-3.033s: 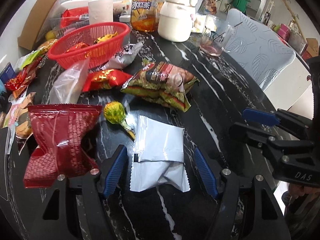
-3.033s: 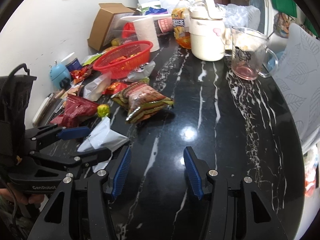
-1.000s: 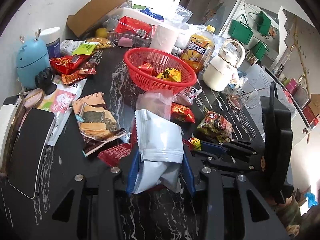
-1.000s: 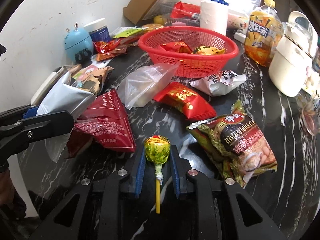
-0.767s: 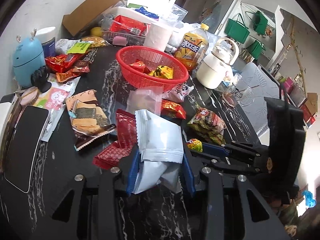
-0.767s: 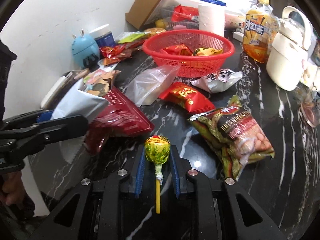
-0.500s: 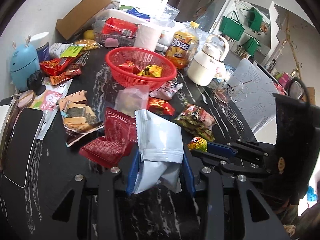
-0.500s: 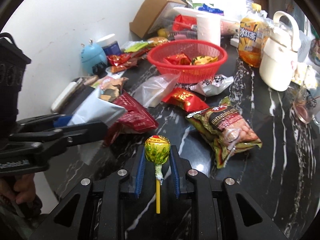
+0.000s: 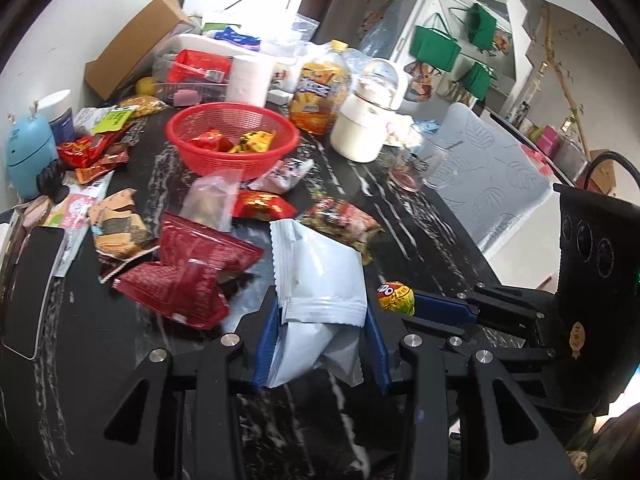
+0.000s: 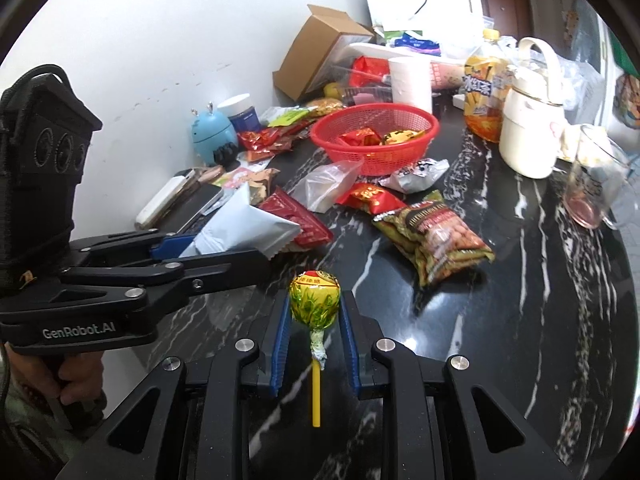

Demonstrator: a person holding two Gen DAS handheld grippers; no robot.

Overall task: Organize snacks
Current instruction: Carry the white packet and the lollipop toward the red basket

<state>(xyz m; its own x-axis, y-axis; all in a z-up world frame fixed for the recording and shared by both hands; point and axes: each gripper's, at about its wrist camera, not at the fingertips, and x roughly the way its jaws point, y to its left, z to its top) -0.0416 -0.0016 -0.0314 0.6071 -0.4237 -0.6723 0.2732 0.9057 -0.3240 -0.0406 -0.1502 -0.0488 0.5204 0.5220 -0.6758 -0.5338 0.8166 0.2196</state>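
My left gripper (image 9: 320,320) is shut on a white snack packet (image 9: 320,276) and holds it above the black marble table (image 9: 420,240); both also show in the right wrist view, gripper (image 10: 224,252) and packet (image 10: 244,228). My right gripper (image 10: 315,312) is shut on a yellow-wrapped lollipop (image 10: 315,300) with a yellow stick, held above the table; the lollipop (image 9: 396,298) shows at the right of the left wrist view. A red basket (image 9: 232,140) (image 10: 376,136) with a few snacks stands at the back.
Loose snacks lie before the basket: red packets (image 9: 188,276), a clear bag (image 9: 212,200), a peanut bag (image 10: 432,236), a silver packet (image 10: 420,174). A white kettle (image 10: 528,132), drink bottle (image 10: 480,88), glass mug (image 10: 596,184), phone (image 9: 28,280) and cardboard box (image 10: 320,52) surround them.
Both grippers have lifted and drawn back from the basket with their snacks still held. The table items look farther away and lower.
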